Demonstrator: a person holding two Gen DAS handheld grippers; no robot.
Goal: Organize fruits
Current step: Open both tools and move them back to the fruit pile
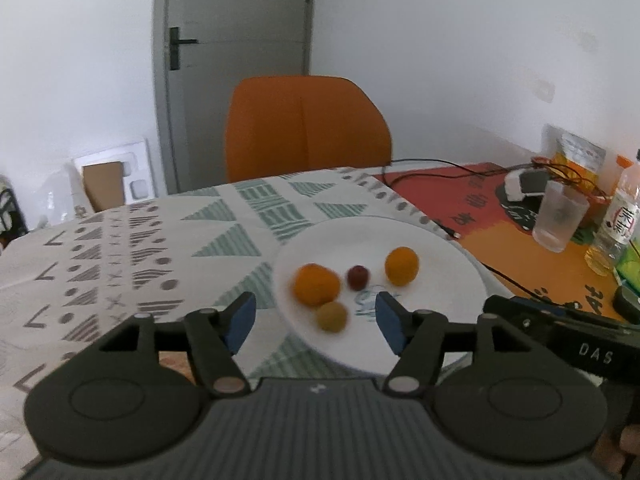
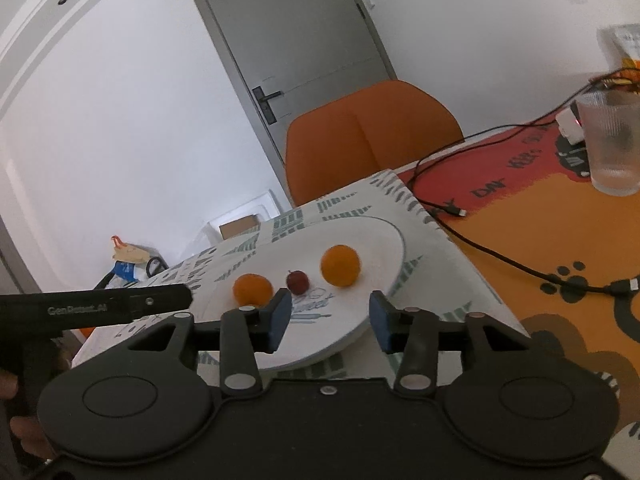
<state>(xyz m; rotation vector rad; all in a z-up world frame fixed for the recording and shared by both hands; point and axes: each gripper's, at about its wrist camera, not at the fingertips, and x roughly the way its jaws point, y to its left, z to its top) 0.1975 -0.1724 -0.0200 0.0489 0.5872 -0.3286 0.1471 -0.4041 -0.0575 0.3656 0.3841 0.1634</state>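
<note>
A white plate sits on the patterned tablecloth and holds two oranges, a small dark red fruit and a small yellow-green fruit. My left gripper hovers open over the plate's near edge; the yellow-green fruit lies just beyond the gap, untouched. In the right wrist view my right gripper stands open and empty above the plate. Beyond it lie the oranges and the red fruit. The yellow-green fruit is hidden there.
An orange chair stands behind the table. To the right, on the orange and red mat, are a ribbed glass, a bottle, a snack bag and black cables. The tablecloth stretches left.
</note>
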